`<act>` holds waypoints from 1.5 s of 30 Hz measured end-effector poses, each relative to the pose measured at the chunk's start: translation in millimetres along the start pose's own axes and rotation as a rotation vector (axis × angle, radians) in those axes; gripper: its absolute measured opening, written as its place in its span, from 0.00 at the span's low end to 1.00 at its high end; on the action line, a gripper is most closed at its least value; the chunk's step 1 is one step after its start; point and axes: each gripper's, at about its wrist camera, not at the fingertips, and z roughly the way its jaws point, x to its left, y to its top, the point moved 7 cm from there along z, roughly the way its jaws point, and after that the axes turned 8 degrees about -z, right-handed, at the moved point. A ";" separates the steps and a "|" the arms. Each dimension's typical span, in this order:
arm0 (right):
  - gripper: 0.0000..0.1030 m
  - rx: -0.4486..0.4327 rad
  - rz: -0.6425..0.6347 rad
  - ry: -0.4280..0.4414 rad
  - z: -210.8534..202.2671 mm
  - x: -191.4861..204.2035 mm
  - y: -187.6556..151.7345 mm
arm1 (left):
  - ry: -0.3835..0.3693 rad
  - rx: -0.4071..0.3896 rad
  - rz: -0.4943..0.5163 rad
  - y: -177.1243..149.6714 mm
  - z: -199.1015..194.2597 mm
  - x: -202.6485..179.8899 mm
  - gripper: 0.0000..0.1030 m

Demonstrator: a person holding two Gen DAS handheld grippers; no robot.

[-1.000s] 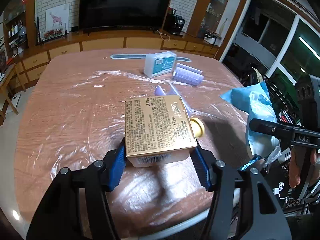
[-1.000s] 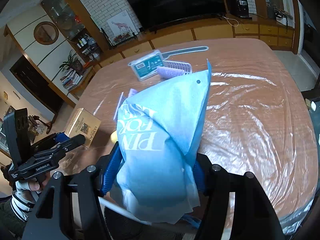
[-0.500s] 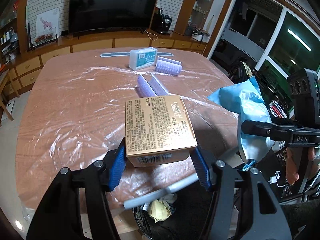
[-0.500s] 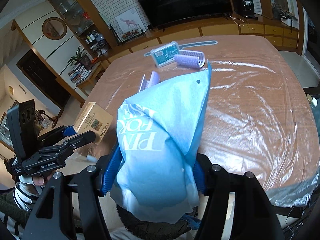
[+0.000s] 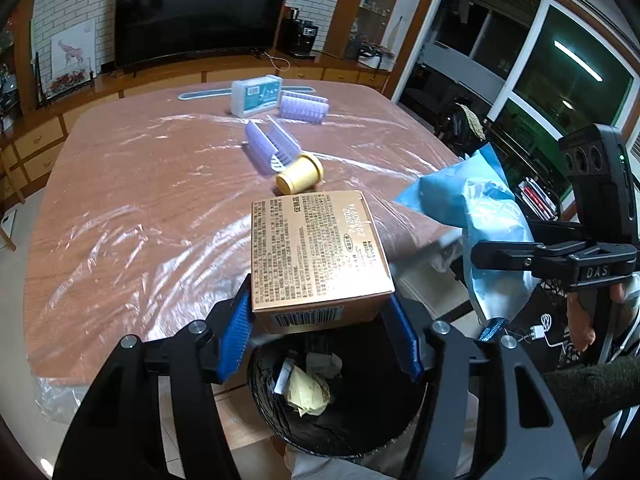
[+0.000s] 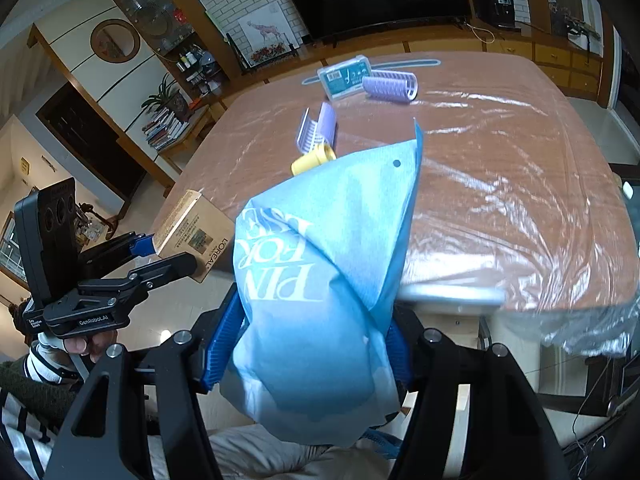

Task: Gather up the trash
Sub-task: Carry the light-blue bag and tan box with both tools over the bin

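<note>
My left gripper [image 5: 320, 332] is shut on a gold cardboard box [image 5: 316, 256] and holds it above a black trash bin [image 5: 352, 428] that has crumpled paper in it, just off the table's near edge. The box also shows in the right wrist view [image 6: 192, 232]. My right gripper [image 6: 308, 344] is shut on a crumpled blue bag [image 6: 320, 280] with white lettering, held off the table edge. In the left wrist view the blue bag [image 5: 480, 216] hangs to the right of the box.
The table [image 5: 140, 200] is covered with clear plastic film. On it lie a small gold cap [image 5: 300, 174], an open purple hair roller [image 5: 268, 148], another purple roller [image 5: 304, 106], a white and teal box [image 5: 256, 94] and a long flat strip [image 5: 200, 94].
Both grippers have drawn back from the table toward its near edge. The left gripper with the gold box is now over the black bin, which has come into view.
</note>
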 end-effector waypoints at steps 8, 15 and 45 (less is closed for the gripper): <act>0.60 0.040 -0.007 0.014 -3.2 11.8 -21.3 | -0.029 0.031 0.039 -20.0 -7.5 -13.3 0.59; 0.60 0.072 -0.012 0.030 -5.1 20.0 -37.0 | -0.058 0.076 0.079 -37.9 -8.2 -26.3 0.59; 0.60 0.221 -0.050 0.020 31.1 22.5 -83.3 | -0.022 0.228 0.115 -95.4 26.6 -21.8 0.59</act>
